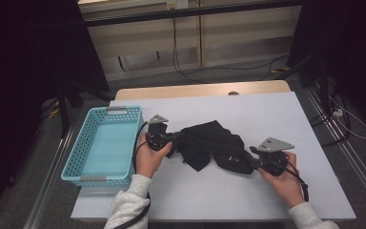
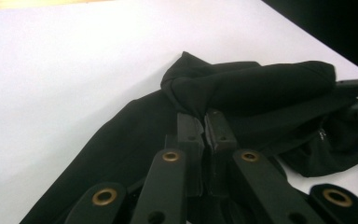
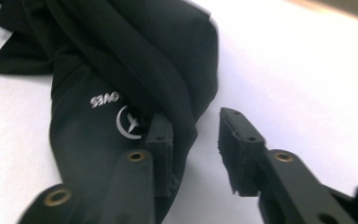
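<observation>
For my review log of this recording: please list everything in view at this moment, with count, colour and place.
black garment: one, black with a small white logo, crumpled mid-table between the grippers
basket: one, light blue plastic mesh, at the table's left edge
table: one, white top with a wooden far edge
cables: several, dark, on the floor behind the table
left gripper: one, black, jaws shut on a fold of the garment
right gripper: one, black, jaws apart at the garment's other end, one jaw against the cloth
hands: two, grey sleeves, at the table's near side
</observation>
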Motion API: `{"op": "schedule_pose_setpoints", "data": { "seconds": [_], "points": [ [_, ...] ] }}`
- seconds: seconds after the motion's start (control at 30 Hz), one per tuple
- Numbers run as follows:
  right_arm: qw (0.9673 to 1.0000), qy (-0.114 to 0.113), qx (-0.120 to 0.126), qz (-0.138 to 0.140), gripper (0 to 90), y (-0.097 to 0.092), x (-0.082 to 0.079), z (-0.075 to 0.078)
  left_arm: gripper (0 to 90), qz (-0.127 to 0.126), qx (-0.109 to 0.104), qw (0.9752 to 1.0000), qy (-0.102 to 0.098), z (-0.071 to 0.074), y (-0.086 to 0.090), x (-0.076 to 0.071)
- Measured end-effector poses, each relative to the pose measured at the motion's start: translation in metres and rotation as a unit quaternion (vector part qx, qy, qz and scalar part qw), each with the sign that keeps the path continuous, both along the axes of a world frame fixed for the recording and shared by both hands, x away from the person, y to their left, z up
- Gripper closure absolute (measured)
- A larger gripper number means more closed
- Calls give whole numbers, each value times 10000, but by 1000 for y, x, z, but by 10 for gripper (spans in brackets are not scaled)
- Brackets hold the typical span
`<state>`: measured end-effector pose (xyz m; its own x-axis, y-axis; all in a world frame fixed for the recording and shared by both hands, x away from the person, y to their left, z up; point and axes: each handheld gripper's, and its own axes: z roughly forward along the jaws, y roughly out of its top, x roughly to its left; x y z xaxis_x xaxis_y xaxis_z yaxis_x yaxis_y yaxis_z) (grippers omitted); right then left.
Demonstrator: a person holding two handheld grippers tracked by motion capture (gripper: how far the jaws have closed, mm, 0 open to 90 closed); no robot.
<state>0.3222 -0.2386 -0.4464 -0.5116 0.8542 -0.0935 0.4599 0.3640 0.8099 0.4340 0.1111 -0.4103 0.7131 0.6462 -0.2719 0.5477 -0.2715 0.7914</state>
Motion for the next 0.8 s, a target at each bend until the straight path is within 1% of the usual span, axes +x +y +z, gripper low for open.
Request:
{"op": "schedule_pose_setpoints", "data": {
  "seconds": [0.03, 0.07, 0.1, 0.13, 0.17, 0.2, 0.23, 0.27, 0.3, 0.4, 0.47, 0.5, 0.6, 0.63, 0.77, 0.8],
  "points": [
    [9999, 119, 50, 38, 606, 1, 0, -3, 867, 30, 7, 10000, 12, 0, 1, 0],
    [9999, 119, 50, 38, 606, 1, 0, -3, 867, 30, 7, 10000, 12, 0, 1, 0],
    [9996, 275, 80, 67, 586, 2, -1, -6, 867, 58, 4, 10000, 18, 0, 2, 1],
    [9995, 289, 133, 91, 573, 3, -2, -6, 867, 70, -2, 10000, 14, 0, 2, 1],
    [9995, 289, 133, 91, 573, 3, -2, -6, 867, 70, -2, 10000, 14, 0, 2, 1],
    [9991, 348, 217, 113, 561, 3, -3, -7, 867, 73, 9, 10000, 14, -1, 3, 1],
    [9983, 464, 297, 178, 558, 5, -4, -9, 867, 86, 29, 10000, 11, -1, 3, 1],
    [9983, 464, 297, 178, 558, 5, -4, -9, 866, 86, 29, 10000, 11, -1, 3, 1],
    [9979, 551, 222, 276, 554, 6, -5, -11, 867, 112, 1, 9999, 3, -1, 4, 1],
    [9975, 600, 201, 308, 555, 6, -6, -12, 866, 122, -3, 9999, 2, 0, 5, 1],
    [9972, 633, 233, 311, 557, 5, -7, -12, 866, 152, -21, 9999, -13, 0, 7, 1],
    [9971, 647, 286, 291, 558, 3, -8, -11, 866, 160, -37, 9999, -18, 1, 8, 1],
    [9970, 652, 297, 302, 563, 2, -9, -12, 866, 155, -47, 9999, -18, 2, 9, 1],
    [9967, 668, 313, 330, 566, 2, -9, -12, 866, 127, -67, 9999, -15, 2, 10, 2],
    [9960, 677, 315, 492, 586, 8, -10, -13, 866, 214, -135, 9997, -31, 7, 17, 2],
    [9960, 677, 315, 492, 586, 8, -10, -13, 866, 214, -135, 9997, -31, 7, 17, 2]
  ]
}}
